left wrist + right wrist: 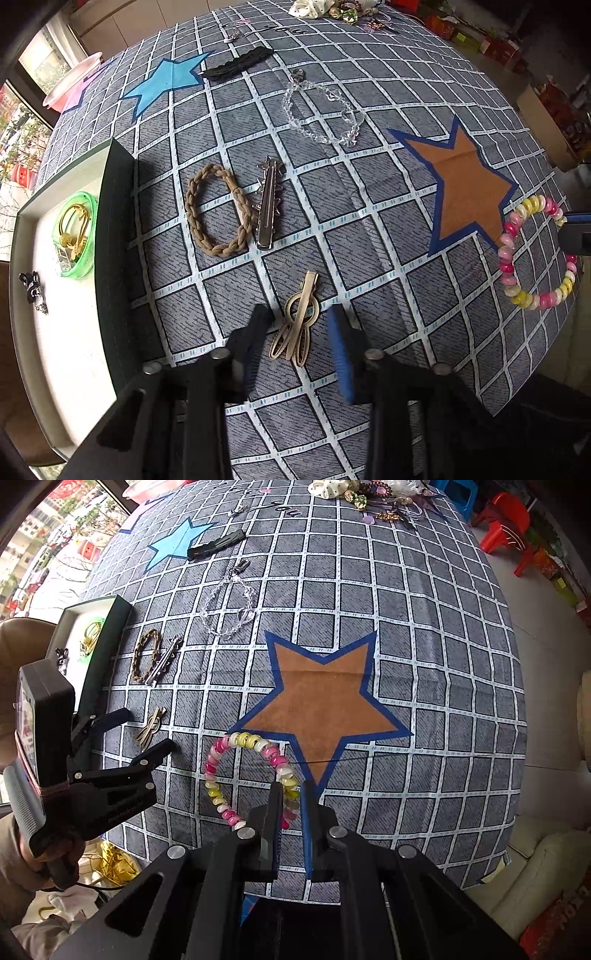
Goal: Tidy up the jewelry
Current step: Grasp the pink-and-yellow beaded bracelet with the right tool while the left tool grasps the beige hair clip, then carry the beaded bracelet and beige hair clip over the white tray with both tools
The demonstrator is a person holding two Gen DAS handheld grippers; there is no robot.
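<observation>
My left gripper [299,317] is open, its fingers either side of a beige hair clip [297,321] on the checked cloth; it also shows in the right wrist view [142,727]. My right gripper [290,790] has its jaws narrowly around the near side of a pink, yellow and white bead bracelet [236,771], which also shows in the left wrist view [532,254]. The open jewelry box [55,302] at left holds a green bangle [75,236] with a gold piece and a small dark trinket [33,291].
On the cloth lie a braided tan hair tie [216,210], a silver clip [267,203], a clear bead bracelet [321,110] and a black comb clip [238,62]. More jewelry is piled at the far edge [332,9]. A pink bowl [72,83] sits far left.
</observation>
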